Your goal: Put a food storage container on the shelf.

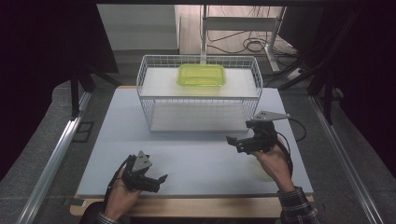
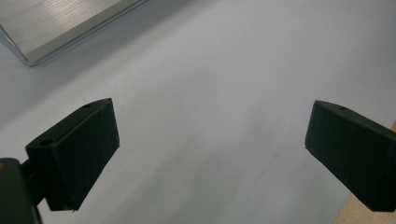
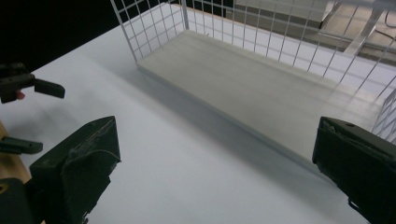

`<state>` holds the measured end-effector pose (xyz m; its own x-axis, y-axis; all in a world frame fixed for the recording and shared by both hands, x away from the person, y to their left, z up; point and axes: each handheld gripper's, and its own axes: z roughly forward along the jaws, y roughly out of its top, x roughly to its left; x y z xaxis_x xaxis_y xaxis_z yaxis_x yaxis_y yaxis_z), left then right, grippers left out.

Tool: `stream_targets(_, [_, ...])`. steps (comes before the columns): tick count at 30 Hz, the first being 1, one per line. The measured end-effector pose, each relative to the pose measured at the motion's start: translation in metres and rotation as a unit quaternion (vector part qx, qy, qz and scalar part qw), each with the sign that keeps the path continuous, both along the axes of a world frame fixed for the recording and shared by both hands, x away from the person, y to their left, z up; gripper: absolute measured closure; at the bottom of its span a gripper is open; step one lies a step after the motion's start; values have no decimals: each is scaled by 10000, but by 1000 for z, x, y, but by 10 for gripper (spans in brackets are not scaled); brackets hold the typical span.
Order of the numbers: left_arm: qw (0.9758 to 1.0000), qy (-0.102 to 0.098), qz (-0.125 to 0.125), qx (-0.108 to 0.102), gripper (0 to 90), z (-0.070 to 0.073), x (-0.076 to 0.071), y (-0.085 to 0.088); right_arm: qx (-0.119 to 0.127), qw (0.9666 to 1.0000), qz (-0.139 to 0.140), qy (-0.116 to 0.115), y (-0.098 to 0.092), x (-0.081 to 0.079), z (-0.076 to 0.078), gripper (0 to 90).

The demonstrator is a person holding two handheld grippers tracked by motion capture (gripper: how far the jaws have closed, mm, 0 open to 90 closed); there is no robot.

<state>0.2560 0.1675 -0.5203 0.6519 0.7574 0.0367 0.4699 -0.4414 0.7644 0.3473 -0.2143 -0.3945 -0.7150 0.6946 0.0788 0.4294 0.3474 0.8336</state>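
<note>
While both pairs of jaws stand wide apart with nothing between them, the right gripper (image 1: pixel 243 140) hovers near the rack's (image 1: pixel 198 95) near right corner and the left gripper (image 1: pixel 148 178) sits low at the near left of the table (image 1: pixel 196 158). On the rack's top shelf, at the far side, lies the box (image 1: pixel 201 74), a yellow-green lidded plastic one. It looks light, stiff and rather slick, so I judge a pinch across a rim or a short end safest.

Yellow-green container (image 1: pixel 201 74), white wire rack (image 1: pixel 148 84), black grippers.
</note>
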Motion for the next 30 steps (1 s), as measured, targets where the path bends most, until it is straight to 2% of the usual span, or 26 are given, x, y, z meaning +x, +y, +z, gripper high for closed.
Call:
stream_targets(4, [10000, 3, 2, 85, 26, -1, 0, -1, -4, 10000, -21, -3, -2, -6, -11, 8])
stream_targets(9, [9995, -35, -25, 308, 22, -3, -1, -4, -47, 9999, -116, -28, -5, -14, -25, 8])
stream_targets(14, [9994, -47, -15, 340, 22, -3, -1, -5, -126, 9998, -145, -12, -4, -20, -39, 9])
stream_targets(17, [9993, -54, -19, 360, 22, -3, -1, -5, -53, 9999, -129, -42, -5, -25, -44, 12])
stream_targets(22, [9991, -67, -50, 417, 23, -4, -1, -7, -170, 9996, -138, -186, -6, -36, -53, 22])
stream_targets(30, [9985, -156, -112, 520, 21, -5, 0, -9, -260, 9993, -179, -176, -3, -45, -68, 36])
